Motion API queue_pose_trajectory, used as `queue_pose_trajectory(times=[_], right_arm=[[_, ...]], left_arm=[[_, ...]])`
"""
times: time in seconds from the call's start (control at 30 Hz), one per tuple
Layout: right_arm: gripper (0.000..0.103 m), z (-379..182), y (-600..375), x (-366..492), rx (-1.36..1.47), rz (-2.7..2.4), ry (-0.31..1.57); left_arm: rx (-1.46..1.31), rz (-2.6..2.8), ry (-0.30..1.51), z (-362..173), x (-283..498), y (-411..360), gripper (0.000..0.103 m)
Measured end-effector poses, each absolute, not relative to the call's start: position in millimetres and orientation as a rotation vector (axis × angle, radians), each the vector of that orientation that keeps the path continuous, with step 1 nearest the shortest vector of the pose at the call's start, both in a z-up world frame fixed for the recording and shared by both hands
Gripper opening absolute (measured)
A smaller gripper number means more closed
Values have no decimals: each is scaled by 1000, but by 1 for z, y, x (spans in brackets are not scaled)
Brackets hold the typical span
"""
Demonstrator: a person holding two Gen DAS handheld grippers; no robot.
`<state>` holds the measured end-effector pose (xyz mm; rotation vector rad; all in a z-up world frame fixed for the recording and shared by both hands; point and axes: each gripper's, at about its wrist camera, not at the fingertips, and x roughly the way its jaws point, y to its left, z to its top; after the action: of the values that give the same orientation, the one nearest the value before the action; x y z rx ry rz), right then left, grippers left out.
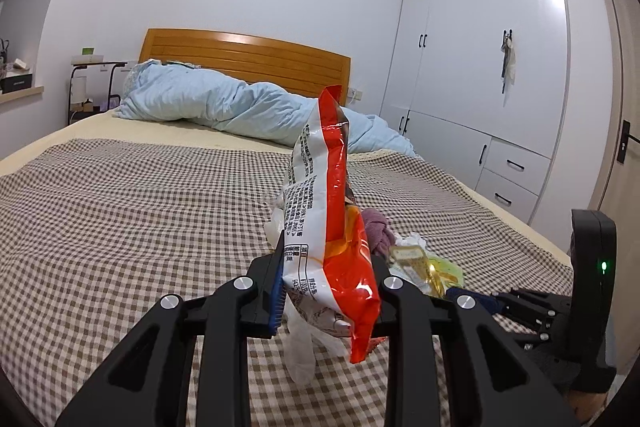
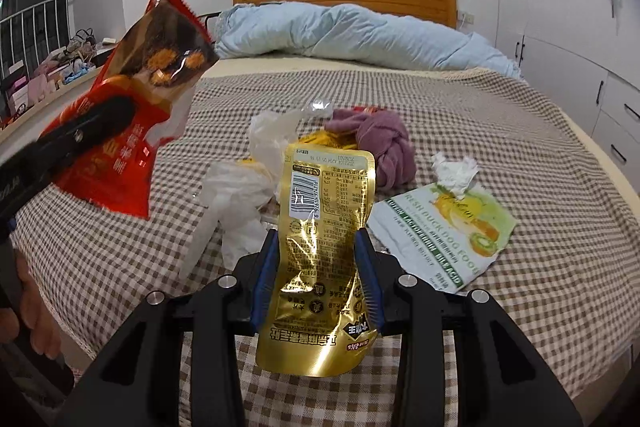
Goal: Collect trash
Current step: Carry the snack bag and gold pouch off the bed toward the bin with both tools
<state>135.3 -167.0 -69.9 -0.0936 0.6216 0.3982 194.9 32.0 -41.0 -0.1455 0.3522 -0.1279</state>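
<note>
A: Left wrist view?
B: The left hand-held gripper [image 1: 326, 301] is clamped on a red snack bag [image 1: 332, 211] with a clear plastic glove [image 1: 306, 343], held above the checked bed [image 1: 120, 207]. Light, crinkly and probably slick, so grip low.

A: Right wrist view?
B: The right hand-held gripper [image 2: 316, 279] pinches a gold foil pouch [image 2: 320, 227] above the bed [image 2: 520, 167]. The dog food wrapper [image 2: 444, 227], crumpled tissue [image 2: 456, 171] and purple cloth [image 2: 380, 143] lie on the bed.

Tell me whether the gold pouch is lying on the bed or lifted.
Lifted: the right gripper clamps the gold pouch, holding it upright.
</note>
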Motion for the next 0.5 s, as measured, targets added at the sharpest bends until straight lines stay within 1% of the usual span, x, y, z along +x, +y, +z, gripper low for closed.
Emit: queue_pose_trajectory(times=[0.17,0.5], right_arm=[[38,-57,-172,116,-117,381,578],[38,-43,-193,79,-95,377,562]], left_arm=[[-135,-129,350,-32,182,29,24],[-107,-154,352,-19,139,15,24]])
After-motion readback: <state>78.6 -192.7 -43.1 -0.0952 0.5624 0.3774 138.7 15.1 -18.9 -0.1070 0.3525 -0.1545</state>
